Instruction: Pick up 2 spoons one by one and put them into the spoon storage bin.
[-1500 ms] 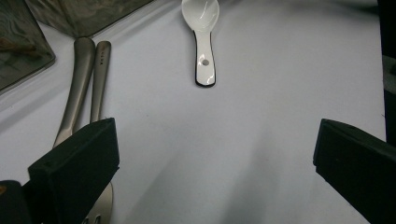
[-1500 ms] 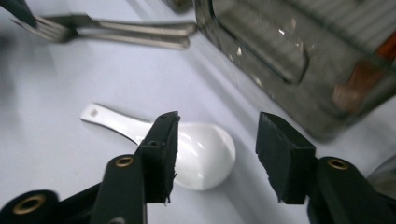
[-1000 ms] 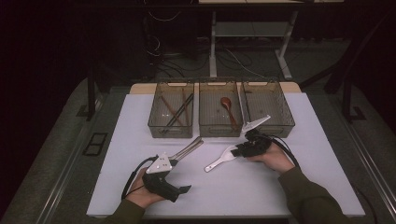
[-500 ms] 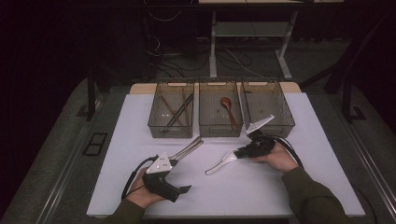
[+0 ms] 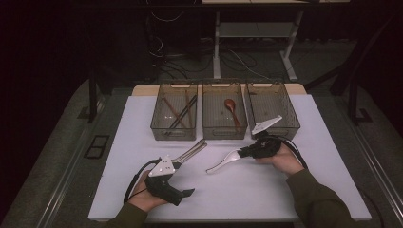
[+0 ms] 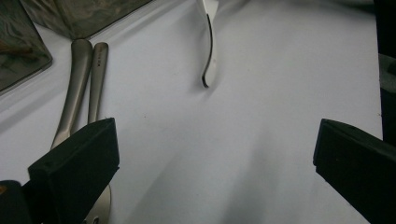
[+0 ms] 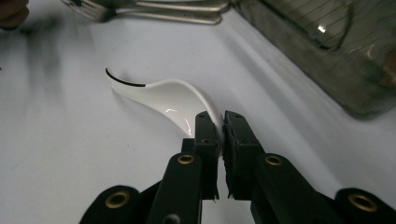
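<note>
A white ceramic spoon lies near the middle of the white table. My right gripper is shut on its handle end; its jaws have just been closing with the spoon between them. The spoon's bowl points toward my left gripper. My left gripper rests low at the front left, open wide with nothing between its jaws. Two metal forks lie side by side just beyond its left jaw.
Three clear bins stand in a row at the back. The left bin holds dark chopsticks, the middle bin holds a brown spoon, and the right bin looks bare. The fork tines lie beyond the white spoon.
The right hand has shifted slightly and its jaws have drawn in on the white spoon's handle. The left gripper and the forks have stayed put.
</note>
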The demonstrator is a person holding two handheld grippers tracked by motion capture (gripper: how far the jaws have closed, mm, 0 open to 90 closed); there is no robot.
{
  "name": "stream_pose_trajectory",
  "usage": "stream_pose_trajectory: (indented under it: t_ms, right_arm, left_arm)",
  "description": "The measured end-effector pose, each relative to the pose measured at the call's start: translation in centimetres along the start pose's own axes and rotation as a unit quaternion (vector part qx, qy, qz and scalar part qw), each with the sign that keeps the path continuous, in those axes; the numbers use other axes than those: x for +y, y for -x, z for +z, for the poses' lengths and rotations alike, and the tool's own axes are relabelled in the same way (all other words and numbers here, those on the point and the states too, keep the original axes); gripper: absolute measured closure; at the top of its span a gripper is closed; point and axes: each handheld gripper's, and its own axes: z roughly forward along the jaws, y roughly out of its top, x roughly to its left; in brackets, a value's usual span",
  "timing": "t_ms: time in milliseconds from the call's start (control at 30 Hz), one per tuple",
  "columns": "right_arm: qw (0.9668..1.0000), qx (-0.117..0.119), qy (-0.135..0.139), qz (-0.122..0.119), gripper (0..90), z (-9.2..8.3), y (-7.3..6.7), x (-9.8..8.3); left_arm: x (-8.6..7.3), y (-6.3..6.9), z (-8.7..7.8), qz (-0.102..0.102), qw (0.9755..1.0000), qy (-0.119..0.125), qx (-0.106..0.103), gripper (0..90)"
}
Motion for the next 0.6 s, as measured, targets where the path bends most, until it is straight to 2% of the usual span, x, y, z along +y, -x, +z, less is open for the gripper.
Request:
stream_pose_trajectory:
  t_ms: [333, 600]
  right_arm:
    - [0.9985, -0.029, 0.045, 0.011, 84.4, -2.0, 0.0, 0.9]
    - [0.9940, -0.071, 0.082, 0.016, 84.3, -4.0, 0.0, 2.6]
  left_arm:
    - [0.0, 0.0, 0.1, -0.001, 1.0000, -0.001, 0.000, 0.0]
    - [0.0, 0.0, 0.1, -0.002, 1.0000, -0.001, 0.002, 0.0]
